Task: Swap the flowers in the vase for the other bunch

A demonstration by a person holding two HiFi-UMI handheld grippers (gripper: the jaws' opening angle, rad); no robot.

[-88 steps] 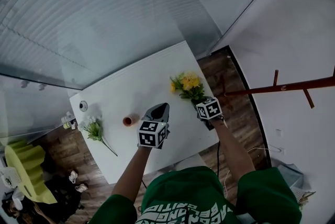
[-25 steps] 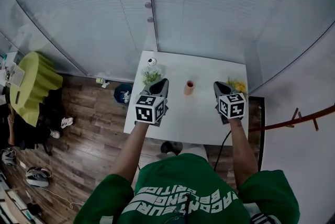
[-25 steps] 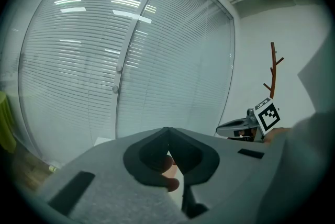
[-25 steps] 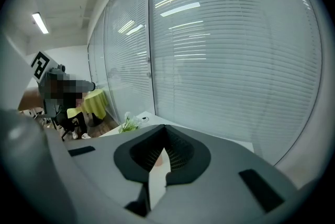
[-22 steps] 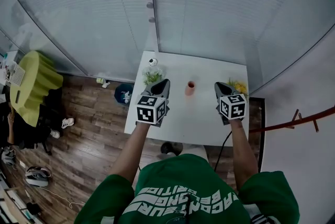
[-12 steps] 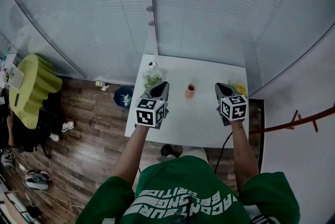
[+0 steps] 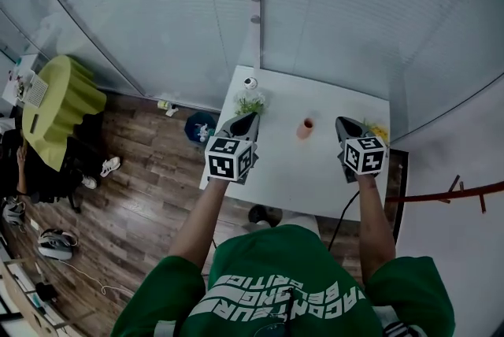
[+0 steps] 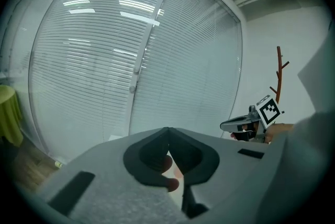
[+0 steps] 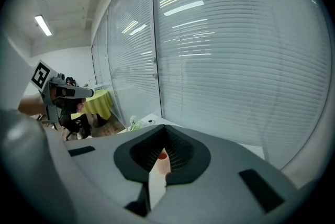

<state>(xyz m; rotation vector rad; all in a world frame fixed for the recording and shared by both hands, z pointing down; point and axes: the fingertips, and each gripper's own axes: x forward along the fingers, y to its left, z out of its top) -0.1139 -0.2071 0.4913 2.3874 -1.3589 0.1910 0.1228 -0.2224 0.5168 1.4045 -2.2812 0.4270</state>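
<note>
Left gripper (image 7: 249, 118) and right gripper (image 7: 342, 123), seen from above. A few seconds ago my right one was low beside the bunch of yellow flowers (image 7: 379, 129). Both have since drawn back and hang over the white rectangular table (image 7: 315, 174), one on each side of the small orange vase (image 7: 305, 127), touching nothing. Each pair of jaws is pressed together, empty.

The yellow bunch lies at the table's right edge. The bunch of white flowers with green leaves (image 7: 250, 102) lies near the far left corner. The vase appears to hold no stems, so I judge that the new bunch still has to go in.

My right gripper partly covers the yellow bunch. The vase mouth is too small to read. My right gripper view shows the vase only as a sliver below the closed tips, and my left one shows only reddish blurs.
</note>
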